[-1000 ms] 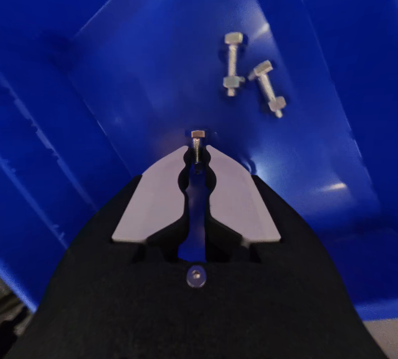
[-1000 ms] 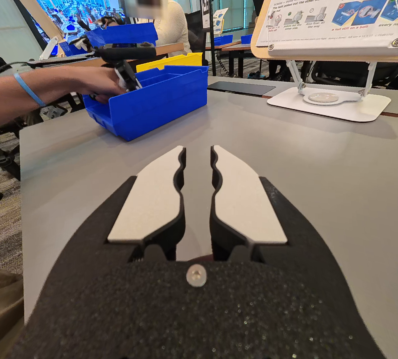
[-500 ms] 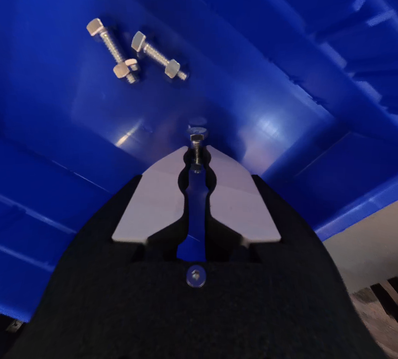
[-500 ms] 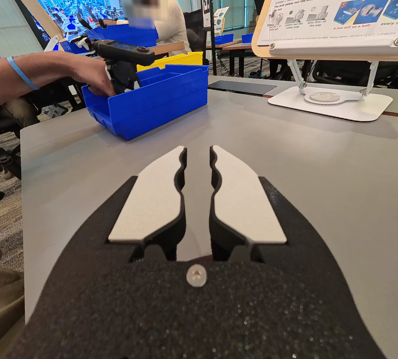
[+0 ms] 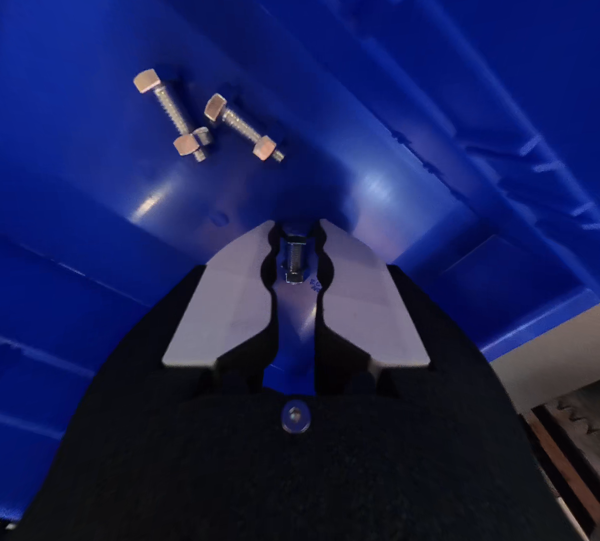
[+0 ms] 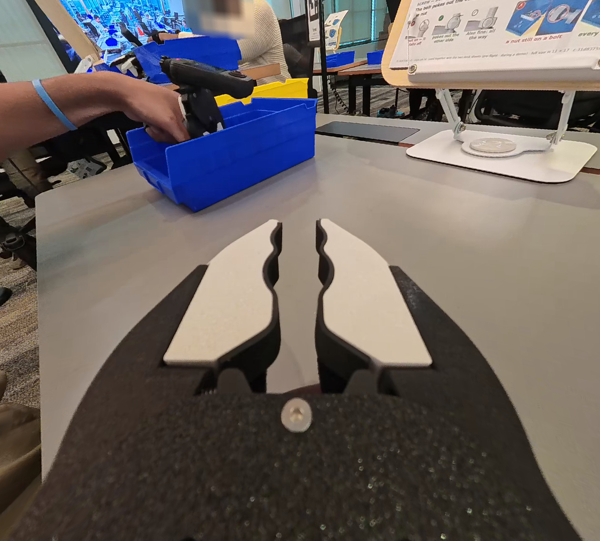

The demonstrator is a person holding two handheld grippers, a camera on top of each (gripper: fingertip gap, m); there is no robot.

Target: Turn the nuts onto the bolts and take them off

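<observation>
Now the left gripper has parted its fingers, and the bolt it pinched half a second ago lies loose between them on the blue bin floor. Ahead to its left lie two nutted bolts; the right gripper hovers ajar and empty over the table, so this bolt seems delivered.

Silver hex-head steel bolts, each carrying a nut: three — one and a second side by side on the floor of the bin, a third apart.
Blue plastic bins on the grey table: one.
Black-and-white hand-held grippers: two — left, right.
</observation>
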